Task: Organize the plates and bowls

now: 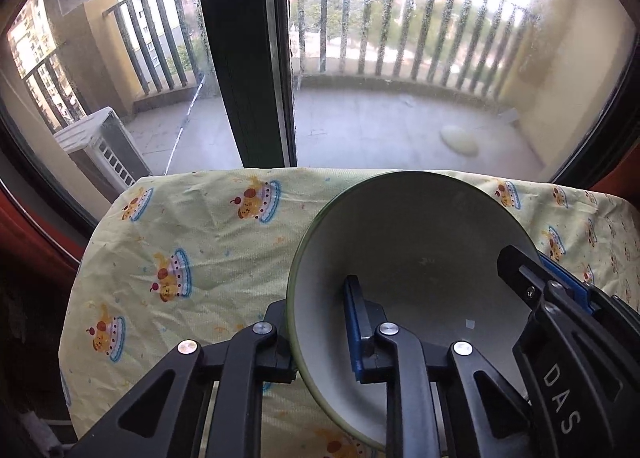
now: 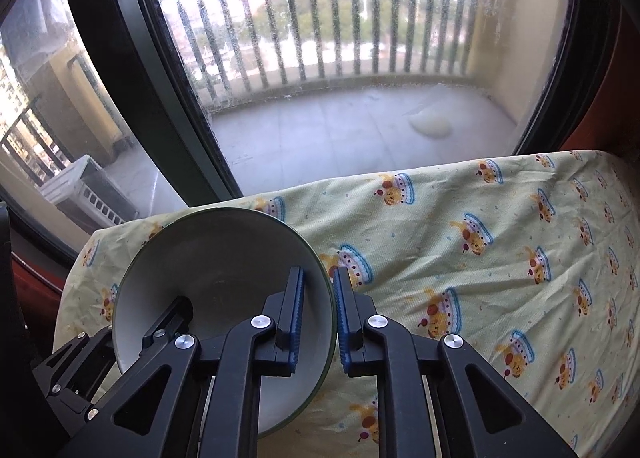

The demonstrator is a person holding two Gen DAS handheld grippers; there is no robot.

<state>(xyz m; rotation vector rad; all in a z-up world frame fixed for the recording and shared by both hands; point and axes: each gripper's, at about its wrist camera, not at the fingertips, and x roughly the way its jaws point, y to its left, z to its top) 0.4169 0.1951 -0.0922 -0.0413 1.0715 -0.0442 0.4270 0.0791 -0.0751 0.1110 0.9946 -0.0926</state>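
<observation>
One pale bowl with a green rim (image 1: 412, 250) is held over the yellow patterned tablecloth (image 1: 192, 226), gripped by both grippers on opposite sides. My left gripper (image 1: 316, 326) pinches the bowl's left rim, one finger inside, one outside. The other gripper's fingers (image 1: 532, 270) clamp the right rim in this view. In the right wrist view my right gripper (image 2: 320, 298) is shut on the right rim of the bowl (image 2: 216, 270), and the left gripper's finger (image 2: 172, 318) shows inside its left side. The bowl is empty.
The cloth-covered table (image 2: 500, 242) stands against a large window with a dark frame (image 1: 240, 58). Beyond is a balcony with railing and an air-conditioner unit (image 1: 100, 146). A red wall edge (image 1: 24, 226) is at the left.
</observation>
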